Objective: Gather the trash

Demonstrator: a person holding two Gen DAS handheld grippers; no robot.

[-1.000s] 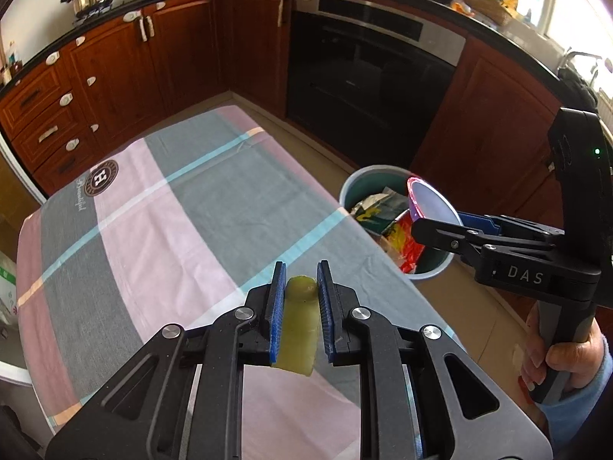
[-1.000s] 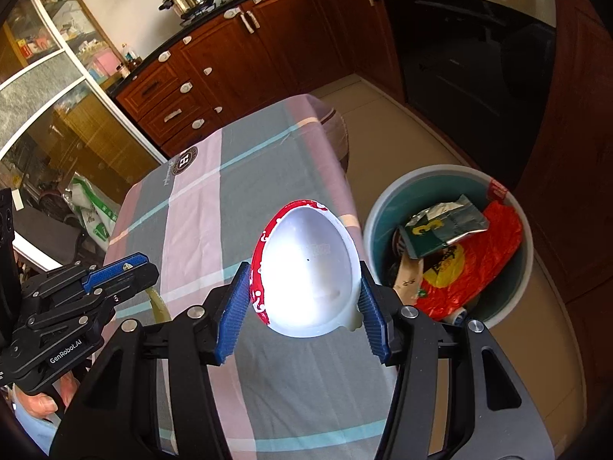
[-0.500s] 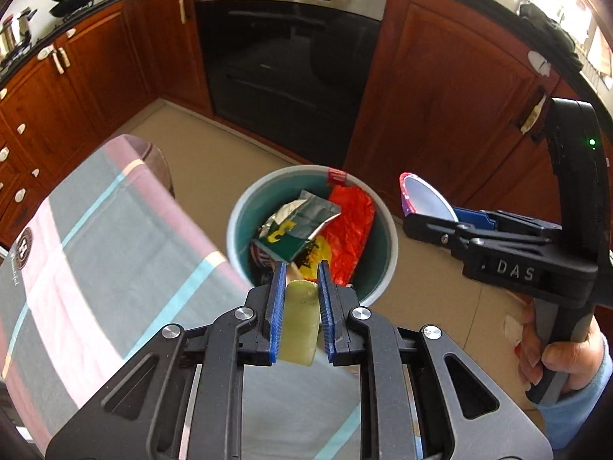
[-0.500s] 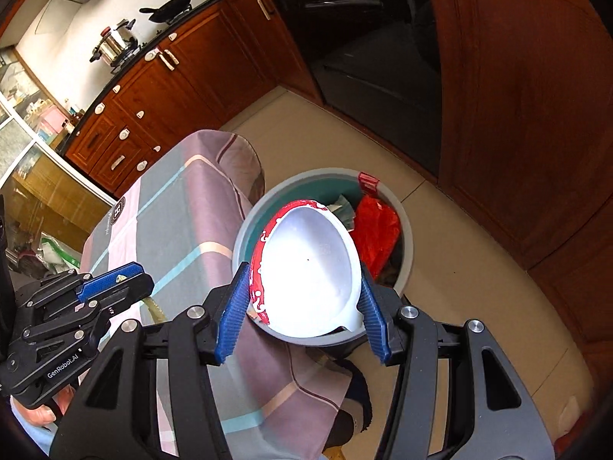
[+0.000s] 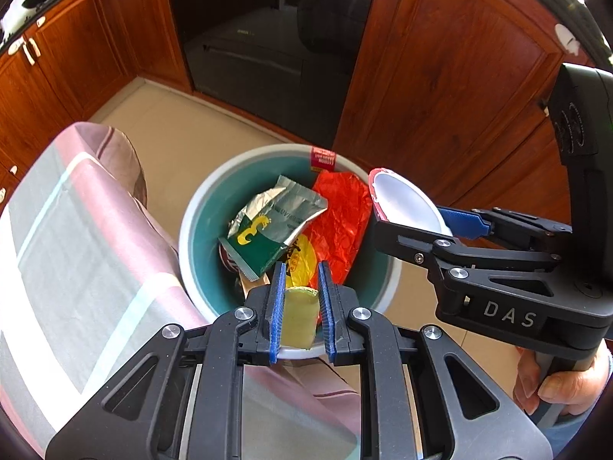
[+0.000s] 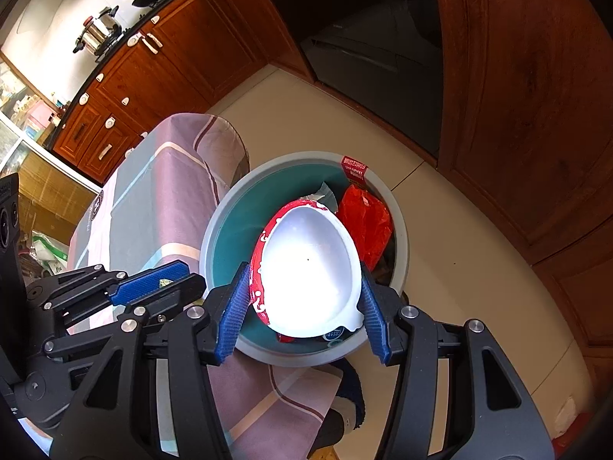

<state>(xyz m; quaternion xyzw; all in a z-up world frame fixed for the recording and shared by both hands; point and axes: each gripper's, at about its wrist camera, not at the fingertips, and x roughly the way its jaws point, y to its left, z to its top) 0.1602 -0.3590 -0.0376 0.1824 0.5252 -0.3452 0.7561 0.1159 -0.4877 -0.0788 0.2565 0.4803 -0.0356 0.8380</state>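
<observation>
Hovering over the trash bin (image 5: 199, 207), both grippers now carry their loads above its mouth; a second ago they were over the striped tabletop (image 5: 76, 253) with the bin off at 3 o'clock.

Left gripper (image 5: 300, 308): jaws clenched on a yellow-green scrap (image 5: 300, 320), sitting at 6 o'clock over the bin's near rim. A second ago the scrap had cloth beneath it, now the bin's teal interior.

Right gripper (image 6: 302, 306): jaws clamped across a white cup with red printed outside (image 6: 310, 268), open side facing the camera. In the right wrist view it covers the bin's centre; from the left wrist view it appears at the 3 o'clock rim, so its exact position over the opening is hard to tell.

Bin contents: green foil wrapper (image 5: 276, 226), red bag (image 5: 341, 222), some yellow packaging beneath.

Judgement: transport is done; both pieces look placed for release. Risk: the scrap sits close to the near rim and could land on the tabletop edge.
</observation>
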